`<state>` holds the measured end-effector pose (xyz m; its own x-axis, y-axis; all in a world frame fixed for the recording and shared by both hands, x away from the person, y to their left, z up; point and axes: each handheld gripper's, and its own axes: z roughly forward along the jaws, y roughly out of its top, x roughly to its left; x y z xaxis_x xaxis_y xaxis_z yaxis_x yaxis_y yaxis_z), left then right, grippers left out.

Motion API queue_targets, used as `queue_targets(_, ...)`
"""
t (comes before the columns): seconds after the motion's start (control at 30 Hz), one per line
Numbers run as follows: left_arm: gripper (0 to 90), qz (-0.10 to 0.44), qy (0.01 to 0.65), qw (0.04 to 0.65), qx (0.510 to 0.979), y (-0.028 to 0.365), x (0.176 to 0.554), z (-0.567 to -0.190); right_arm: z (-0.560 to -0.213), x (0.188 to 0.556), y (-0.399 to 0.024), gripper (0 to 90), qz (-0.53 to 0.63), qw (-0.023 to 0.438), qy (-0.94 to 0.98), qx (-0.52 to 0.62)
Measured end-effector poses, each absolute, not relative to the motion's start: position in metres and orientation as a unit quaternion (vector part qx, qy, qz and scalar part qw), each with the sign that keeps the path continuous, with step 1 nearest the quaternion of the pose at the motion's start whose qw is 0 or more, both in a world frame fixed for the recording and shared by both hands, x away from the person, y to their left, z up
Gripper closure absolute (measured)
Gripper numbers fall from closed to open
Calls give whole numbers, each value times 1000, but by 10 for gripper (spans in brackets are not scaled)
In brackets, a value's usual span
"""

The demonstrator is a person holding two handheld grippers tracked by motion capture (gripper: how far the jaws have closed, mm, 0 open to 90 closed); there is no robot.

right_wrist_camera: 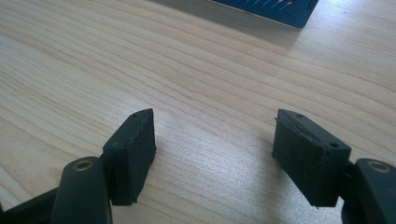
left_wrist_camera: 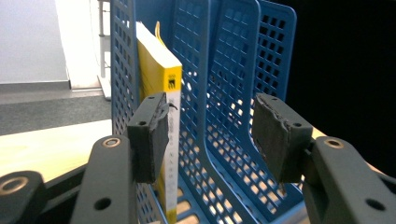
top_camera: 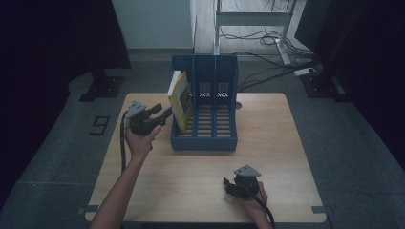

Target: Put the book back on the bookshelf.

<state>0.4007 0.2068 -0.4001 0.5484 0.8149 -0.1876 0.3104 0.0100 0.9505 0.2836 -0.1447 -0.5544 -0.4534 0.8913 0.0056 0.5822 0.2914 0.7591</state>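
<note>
The yellow book (top_camera: 180,101) leans in the leftmost slot of the blue file rack (top_camera: 205,138), at twelve o'clock on the wooden table (top_camera: 286,143); its lower edge is hidden behind the rack wall. The left gripper (top_camera: 165,114) sits at the rack's nine o'clock, jaws apart, clamping nothing. The right gripper (top_camera: 228,183), at five o'clock, rests with jaws apart over bare wood; that hand is cut off by the frame

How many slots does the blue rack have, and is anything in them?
3. The blue rack has three slots side by side. The left one holds the yellow book, leaning. The middle slot and right slot look empty.
</note>
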Motion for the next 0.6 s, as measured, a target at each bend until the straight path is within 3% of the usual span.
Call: queue_targets(0.6,462,177,384,584,693,211,344,-419,-554,284,-143,295,358,215,774,476)
